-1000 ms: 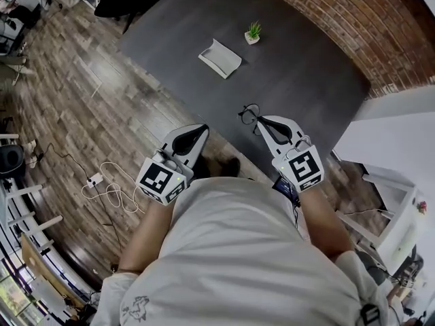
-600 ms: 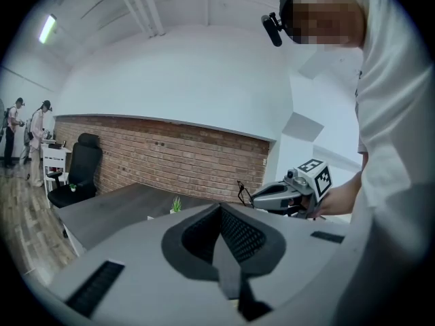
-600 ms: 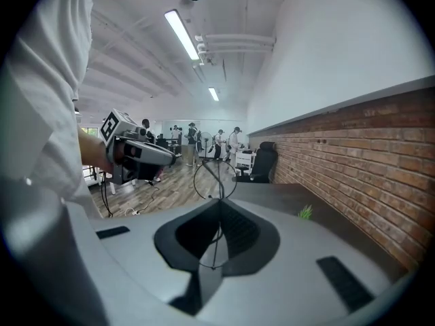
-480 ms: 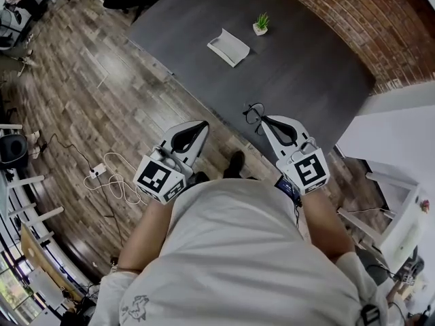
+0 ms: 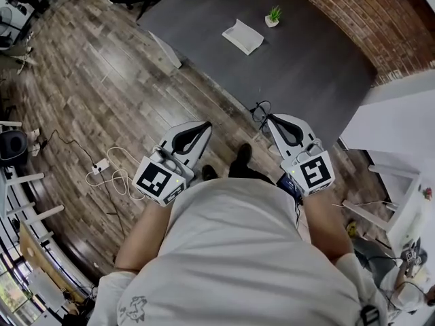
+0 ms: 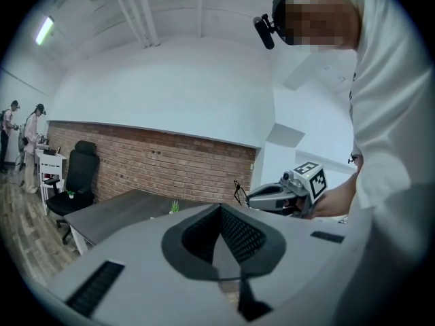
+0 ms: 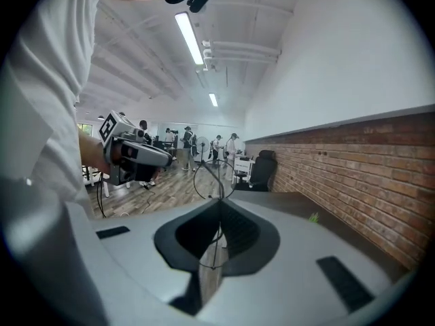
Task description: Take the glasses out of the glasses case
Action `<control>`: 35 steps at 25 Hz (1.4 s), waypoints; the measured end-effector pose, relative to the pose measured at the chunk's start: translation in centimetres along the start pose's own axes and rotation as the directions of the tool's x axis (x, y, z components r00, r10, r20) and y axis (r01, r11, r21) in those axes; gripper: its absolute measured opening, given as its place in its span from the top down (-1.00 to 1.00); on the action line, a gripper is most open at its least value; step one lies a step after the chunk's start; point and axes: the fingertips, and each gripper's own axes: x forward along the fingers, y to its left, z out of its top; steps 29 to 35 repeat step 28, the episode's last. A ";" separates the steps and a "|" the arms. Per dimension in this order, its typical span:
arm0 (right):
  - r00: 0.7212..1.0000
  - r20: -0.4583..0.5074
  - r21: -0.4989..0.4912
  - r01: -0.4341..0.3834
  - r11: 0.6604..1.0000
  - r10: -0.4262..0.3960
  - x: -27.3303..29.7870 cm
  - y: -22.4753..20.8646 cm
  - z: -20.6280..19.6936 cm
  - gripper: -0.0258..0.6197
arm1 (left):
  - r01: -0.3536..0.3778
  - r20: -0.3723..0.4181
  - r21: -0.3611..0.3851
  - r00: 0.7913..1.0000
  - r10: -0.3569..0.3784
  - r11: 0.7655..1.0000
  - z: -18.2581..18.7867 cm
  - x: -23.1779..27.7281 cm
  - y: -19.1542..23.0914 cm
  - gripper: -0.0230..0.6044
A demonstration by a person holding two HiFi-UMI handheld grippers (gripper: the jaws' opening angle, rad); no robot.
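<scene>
Glasses (image 5: 260, 110) hung pinched in the right gripper (image 5: 268, 119), just off the counter (image 5: 312, 66). Left gripper (image 5: 205, 124) was closed, empty.

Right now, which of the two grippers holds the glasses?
The right gripper: its fingers pinch the black-framed glasses. The left gripper is shut on nothing.

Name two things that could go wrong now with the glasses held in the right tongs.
1. The right tongs pinch the glasses by only a thin part of the frame, near the edge of the table with wooden floor below; a slip could drop them.
2. The left tongs are shut and empty, so nothing backs up that hold; the tight pinch might bend the frame.
</scene>
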 end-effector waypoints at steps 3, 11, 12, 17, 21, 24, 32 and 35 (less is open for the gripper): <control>1.000 0.004 -0.009 0.024 1.000 -0.024 -0.5 2.4 0.5 0.88 | 0.020 0.024 0.015 1.000 -0.020 1.000 0.1 -2.7 -0.6 0.89; 0.998 0.026 0.001 0.052 0.999 -0.052 -0.9 8.2 1.7 0.88 | 0.024 0.049 0.028 0.998 -0.025 0.999 -0.2 -8.4 -0.6 0.89; 0.998 0.029 0.004 0.054 0.999 -0.054 -0.9 8.7 1.9 0.88 | 0.023 0.052 0.029 0.998 -0.024 0.999 -0.2 -8.9 -0.7 0.89; 0.998 0.036 0.003 0.060 0.998 -0.060 -1.0 10.5 2.8 0.88 | 0.025 0.072 0.031 0.997 -0.027 0.999 0.2 -10.4 -0.8 0.89; 0.996 0.039 -0.001 0.075 0.997 -0.075 -1.4 11.1 3.0 0.88 | 0.033 0.079 0.036 0.996 -0.036 0.999 0.2 -11.1 -1.1 0.89; 0.996 0.038 0.002 0.083 0.997 -0.083 -1.7 11.5 3.1 0.88 | 0.039 0.082 0.038 0.996 -0.042 0.998 0.2 -11.6 -1.2 0.89; 0.995 0.041 0.003 0.087 0.996 -0.087 -1.7 11.8 3.2 0.88 | 0.043 0.080 0.039 0.996 -0.046 0.998 0.2 -11.8 -1.2 0.89; 0.995 0.041 0.003 0.087 0.996 -0.087 -1.7 11.8 3.2 0.88 | 0.043 0.080 0.039 0.996 -0.046 0.998 0.2 -11.8 -1.2 0.89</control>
